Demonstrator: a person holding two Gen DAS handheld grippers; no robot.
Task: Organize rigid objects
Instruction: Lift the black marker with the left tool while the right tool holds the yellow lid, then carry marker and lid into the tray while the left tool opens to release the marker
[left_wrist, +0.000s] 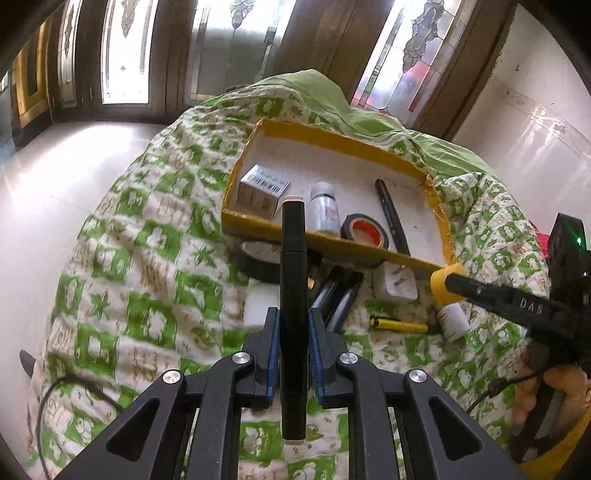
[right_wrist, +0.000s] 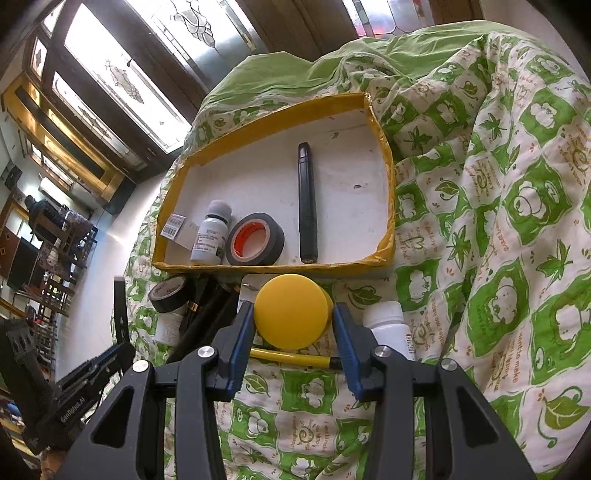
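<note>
Black marker (left_wrist: 293, 295) stands lengthwise at the centre of the left wrist view, clenched near its lower half by the left gripper (left_wrist: 293, 354), lifted off the bed quilt (left_wrist: 122, 258) below the yellow-edged box (left_wrist: 332, 140). It looks light, stiff and smooth, so a mid-barrel hold suits it. The right gripper (right_wrist: 293, 325) has its jaws grasping a yellow-capped bottle (right_wrist: 291, 312), probably light and slippery.

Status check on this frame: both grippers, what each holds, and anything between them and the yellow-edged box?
Left gripper shut on black marker pen. Right gripper clamped on yellow-capped bottle. Yellow-edged cardboard box ahead, part filled; path clear.
</note>
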